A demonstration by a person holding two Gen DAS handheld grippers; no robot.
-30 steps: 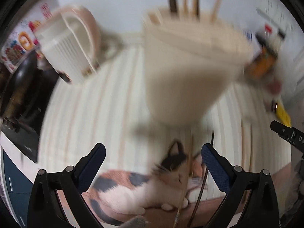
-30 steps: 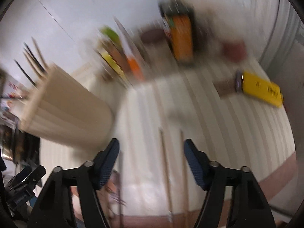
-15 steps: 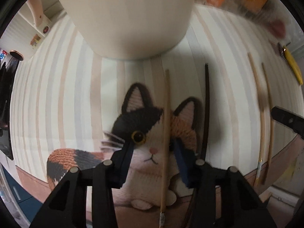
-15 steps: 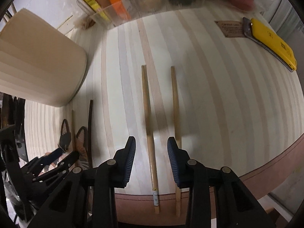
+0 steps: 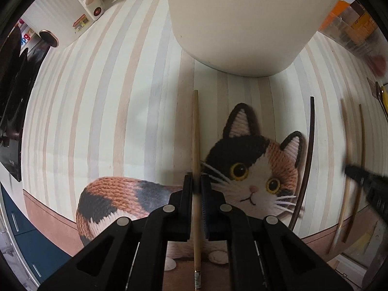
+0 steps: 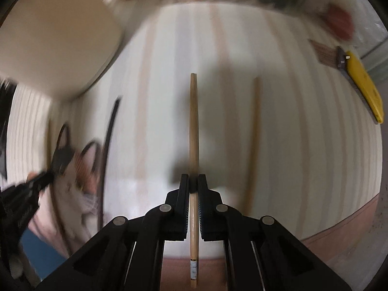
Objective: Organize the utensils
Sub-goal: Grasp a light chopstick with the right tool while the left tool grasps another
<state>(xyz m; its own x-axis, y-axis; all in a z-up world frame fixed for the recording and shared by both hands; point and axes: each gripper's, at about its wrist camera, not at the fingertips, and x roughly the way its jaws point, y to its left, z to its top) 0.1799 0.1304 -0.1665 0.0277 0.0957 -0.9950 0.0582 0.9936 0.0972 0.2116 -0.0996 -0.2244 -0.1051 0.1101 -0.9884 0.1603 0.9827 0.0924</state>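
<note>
Chopsticks (image 5: 195, 131) (image 6: 193, 126) clamped in each hand-held gripper (image 5: 197, 181) (image 6: 193, 181) at mid-length could pivot or slip when lifted.

Both views are evenly lit by soft indoor light, moderately bright, with no hard glare. The left wrist view is mostly sharp: the striped tabletop (image 5: 101, 111) and the wooden chopstick (image 5: 195, 131) read crisply, while the far right edge smears with motion blur. A soft shadow spreads under the cream holder (image 5: 242, 24). The right wrist view is much blurrier, above all along its top and left edges; only its centre chopstick (image 6: 193, 126) stays fairly clear, with a faint shadow beside it. Fisheye distortion bends the stripes at all edges, and dark vignetting rings each picture.
</note>
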